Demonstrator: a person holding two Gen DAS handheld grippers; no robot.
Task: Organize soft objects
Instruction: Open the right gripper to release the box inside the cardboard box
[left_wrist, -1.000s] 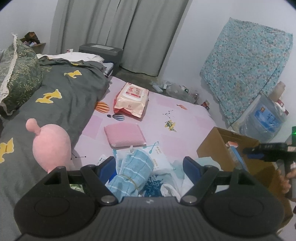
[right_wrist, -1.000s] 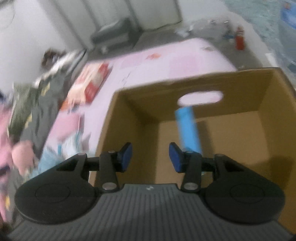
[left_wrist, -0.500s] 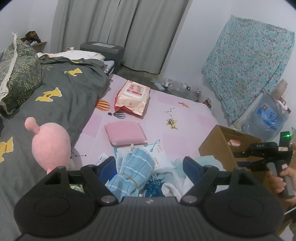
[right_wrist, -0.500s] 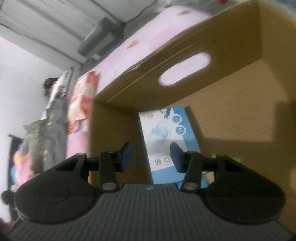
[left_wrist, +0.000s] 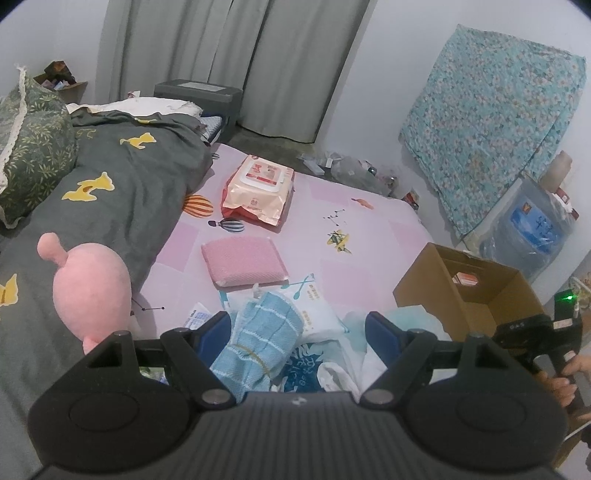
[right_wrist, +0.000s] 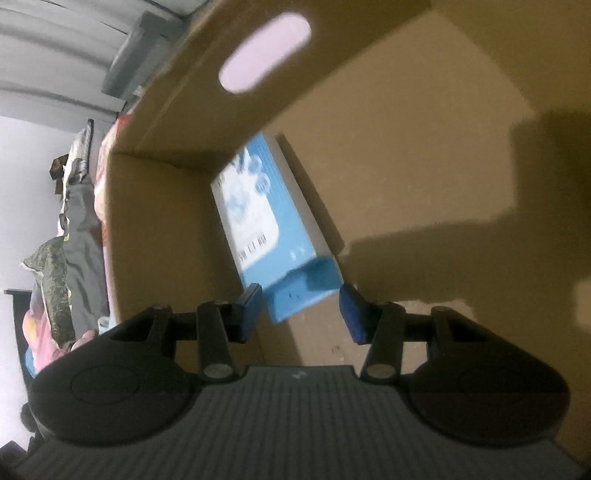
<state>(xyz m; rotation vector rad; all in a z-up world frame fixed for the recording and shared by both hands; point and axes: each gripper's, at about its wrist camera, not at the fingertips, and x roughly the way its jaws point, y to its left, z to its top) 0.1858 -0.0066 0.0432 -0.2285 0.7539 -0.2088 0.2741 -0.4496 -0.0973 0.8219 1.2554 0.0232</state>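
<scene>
Right claw (right_wrist: 301, 312) spread wide inside cardboard box (right_wrist: 388, 110), jaws clear of glossy blue rectangular pack (right_wrist: 269, 225) lying on corrugated floor. Left claw (left_wrist: 297, 334) wide, empty, above striped blue woven towel (left_wrist: 264, 341) amid crinkly packets. Beyond: flat pink knit pad (left_wrist: 243, 260), fuzzy pink plush (left_wrist: 92, 291), on pink bed sheet (left_wrist: 373, 236).

The right gripper (right_wrist: 301, 308) swung down into the cardboard box (right_wrist: 406, 155), its jaws spread wider, and the blue packet (right_wrist: 266, 218) dropped toward six o'clock.
</scene>
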